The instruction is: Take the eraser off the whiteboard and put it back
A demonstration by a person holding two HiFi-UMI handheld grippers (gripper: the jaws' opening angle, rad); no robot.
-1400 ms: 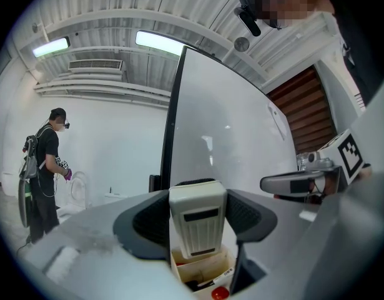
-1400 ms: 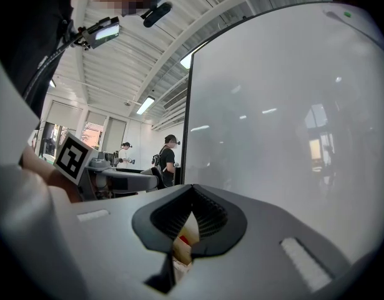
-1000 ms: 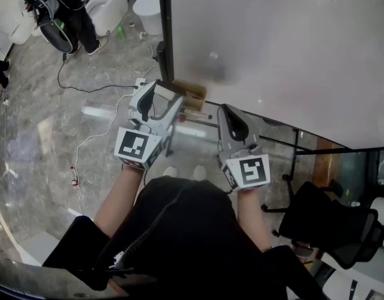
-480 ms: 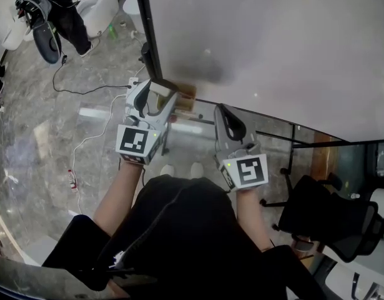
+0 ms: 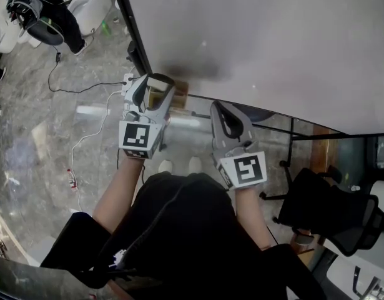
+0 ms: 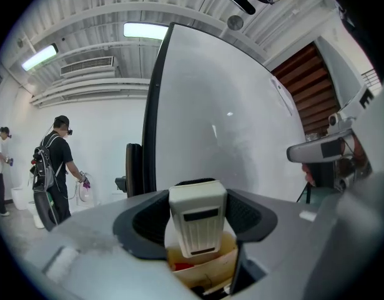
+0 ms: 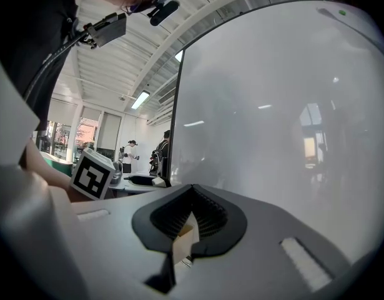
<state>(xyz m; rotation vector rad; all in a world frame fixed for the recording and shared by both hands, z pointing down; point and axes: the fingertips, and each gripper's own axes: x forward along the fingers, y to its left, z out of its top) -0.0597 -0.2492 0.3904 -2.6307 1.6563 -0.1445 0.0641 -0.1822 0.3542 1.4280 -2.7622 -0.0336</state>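
The left tongs (image 6: 198, 199) grip the white eraser (image 6: 198, 220), with the whiteboard (image 6: 229, 136) at 12 o'clock. The right tongs (image 7: 192, 189), at the left's 3 o'clock, are closed and empty.

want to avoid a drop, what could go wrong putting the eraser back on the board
1. The left claw holds the eraser near the board's dark frame; it might land on the frame, not the face.
2. If the grip slips, the eraser likely drops into the box below.
3. The shut right claw sits close by and could bump it.
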